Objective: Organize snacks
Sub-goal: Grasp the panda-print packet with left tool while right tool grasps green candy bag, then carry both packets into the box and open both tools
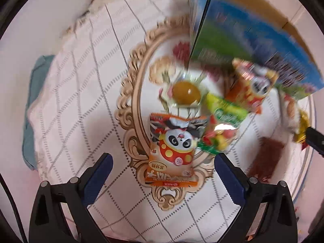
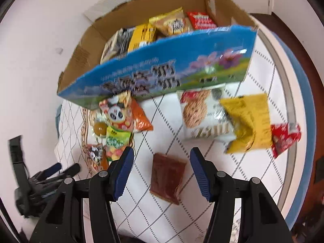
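Note:
My left gripper (image 1: 163, 156) points down at the table and stands open, its fingers on either side of an orange panda snack packet (image 1: 172, 151) without touching it. Beyond that packet lie a jelly cup (image 1: 186, 93), a green candy bag (image 1: 220, 125) and a second panda packet (image 1: 253, 85). My right gripper (image 2: 162, 152) is open over a flat brown packet (image 2: 167, 178), with a gap on each side between pads and packet. The cardboard box (image 2: 172, 70) with a blue printed side holds several snack packets. In the right wrist view, the left gripper (image 2: 64, 169) shows at lower left.
A white cookie packet (image 2: 200, 117), a yellow packet (image 2: 249, 121) and a red packet (image 2: 285, 137) lie right of the brown one, in front of the box. The round table wears a white quilted cloth (image 2: 162, 218) with a blue rim (image 2: 303, 105). A wall stands behind.

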Action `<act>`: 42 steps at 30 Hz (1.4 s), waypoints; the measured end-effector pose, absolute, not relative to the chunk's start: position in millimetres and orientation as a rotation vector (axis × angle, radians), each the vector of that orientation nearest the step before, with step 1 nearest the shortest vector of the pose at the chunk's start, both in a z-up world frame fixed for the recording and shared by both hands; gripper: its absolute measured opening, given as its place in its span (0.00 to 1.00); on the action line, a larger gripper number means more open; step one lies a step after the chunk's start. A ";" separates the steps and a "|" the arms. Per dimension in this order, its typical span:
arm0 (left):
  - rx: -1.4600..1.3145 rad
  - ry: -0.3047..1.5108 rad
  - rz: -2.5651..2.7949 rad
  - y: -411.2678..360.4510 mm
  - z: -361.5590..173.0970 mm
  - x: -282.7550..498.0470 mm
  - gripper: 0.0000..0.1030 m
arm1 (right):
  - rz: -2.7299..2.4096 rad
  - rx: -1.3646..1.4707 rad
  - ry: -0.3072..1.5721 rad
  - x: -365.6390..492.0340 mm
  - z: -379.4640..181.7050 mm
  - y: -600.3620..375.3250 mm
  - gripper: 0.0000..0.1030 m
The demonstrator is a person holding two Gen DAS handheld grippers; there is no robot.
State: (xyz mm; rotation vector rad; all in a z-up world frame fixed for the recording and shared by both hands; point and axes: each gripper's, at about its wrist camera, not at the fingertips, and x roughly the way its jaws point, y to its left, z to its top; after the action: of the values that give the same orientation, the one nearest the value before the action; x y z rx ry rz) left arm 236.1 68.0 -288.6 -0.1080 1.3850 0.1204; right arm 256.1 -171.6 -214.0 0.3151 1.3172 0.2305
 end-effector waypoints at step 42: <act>-0.233 1.526 0.083 80.7 -361.4 207.9 0.50 | 0.321 -0.105 1.542 226.4 -327.3 -23.1 0.52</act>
State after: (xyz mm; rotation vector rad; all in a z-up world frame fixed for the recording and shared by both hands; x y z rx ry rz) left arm 207.9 80.7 -361.4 -0.2326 1.5265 0.0827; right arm 226.4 -23.1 -327.3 -0.1046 1.5424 0.3209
